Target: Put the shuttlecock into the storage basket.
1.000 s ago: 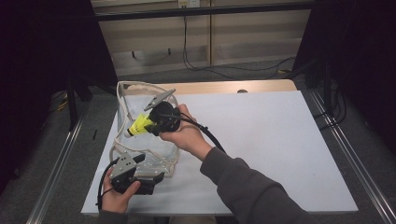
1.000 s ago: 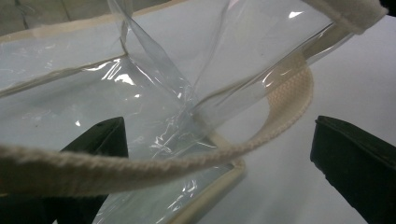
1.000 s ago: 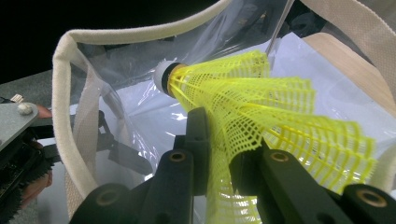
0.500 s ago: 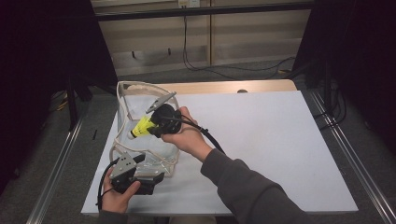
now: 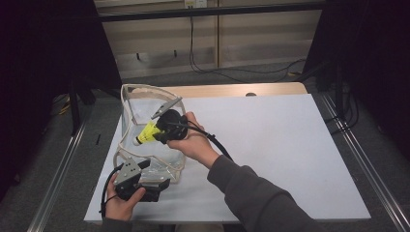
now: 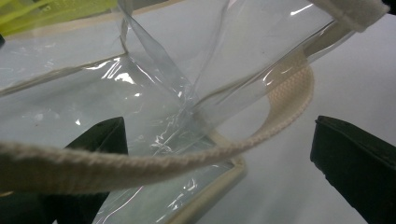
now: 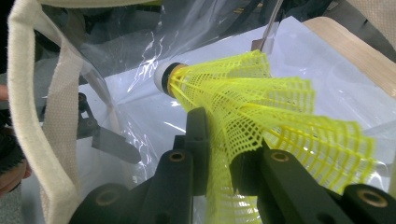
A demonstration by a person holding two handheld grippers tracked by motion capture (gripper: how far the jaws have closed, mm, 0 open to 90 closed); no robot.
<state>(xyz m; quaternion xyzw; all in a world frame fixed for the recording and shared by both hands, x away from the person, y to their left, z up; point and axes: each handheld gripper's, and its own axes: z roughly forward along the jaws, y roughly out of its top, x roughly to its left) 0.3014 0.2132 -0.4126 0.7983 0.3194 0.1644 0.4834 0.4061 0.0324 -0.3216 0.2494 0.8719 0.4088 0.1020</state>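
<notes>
A clear plastic bag (image 5: 140, 104) with cream webbing handles (image 7: 56, 116) stands on the white table (image 5: 290, 145) at the left. My right gripper (image 5: 162, 131) hangs at the bag's mouth, shut on the net skirt of a yellow shuttlecock (image 5: 146, 133) whose white cork points down-left. In the right gripper view its jaws pinch the shuttlecock (image 7: 261, 102) near the skirt's base. My left gripper (image 5: 159, 181) rests at the bag's near corner. Its jaws stand wide apart, with a handle strap (image 6: 140, 161) and the bag's corner (image 6: 154, 93) between them.
A wooden strip (image 5: 232, 90) runs along the table's far edge. Metal rails (image 5: 367, 164) flank both sides of the table. The white surface stretches out to the right of the bag. Cables (image 5: 227, 72) lie on the floor beyond.
</notes>
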